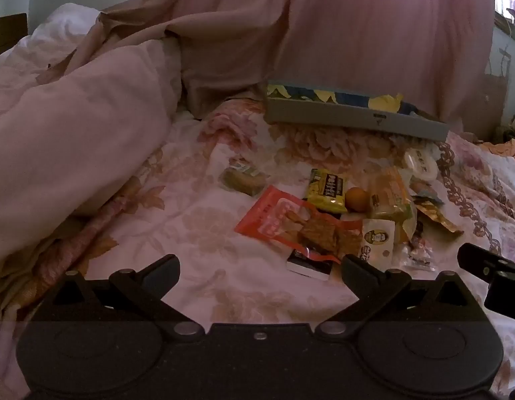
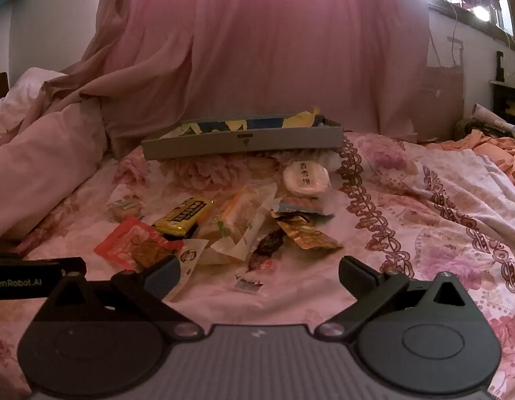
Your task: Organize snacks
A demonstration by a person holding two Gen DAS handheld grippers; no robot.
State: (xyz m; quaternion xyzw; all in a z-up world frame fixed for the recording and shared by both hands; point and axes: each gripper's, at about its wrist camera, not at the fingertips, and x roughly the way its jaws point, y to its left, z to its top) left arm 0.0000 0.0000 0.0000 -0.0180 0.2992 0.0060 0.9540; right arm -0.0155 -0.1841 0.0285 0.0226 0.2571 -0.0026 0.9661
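Roughly a dozen wrapped snacks lie heaped on a floral bedsheet (image 2: 374, 266), none of them yet moved into the shallow grey box (image 2: 244, 141) that sits at 12 o'clock beyond the pile. As far as both views show, the sorting looks barely begun: the box holds only what looks like crumpled blue-and-yellow paper, though its floor is mostly hidden.

Both tools hover short of the heap. The left gripper (image 1: 259, 268) is spread wide and carries nothing; the right gripper (image 2: 259, 270) is likewise wide and empty, its left fingertip overlapping a white packet in the right wrist view, contact unclear.

Nearest the left tool is the red packet (image 1: 291, 221), at about 1 o'clock, its long axis running from 10 to 4 o'clock. The yellow packet (image 2: 182, 216) lies behind it, long axis from 8 to 2 o'clock in the right view. A round white rice cracker (image 2: 306, 175) rests just before the box's right end, at 1 o'clock. A pink quilt (image 1: 74, 140) is bunched at 9 o'clock.
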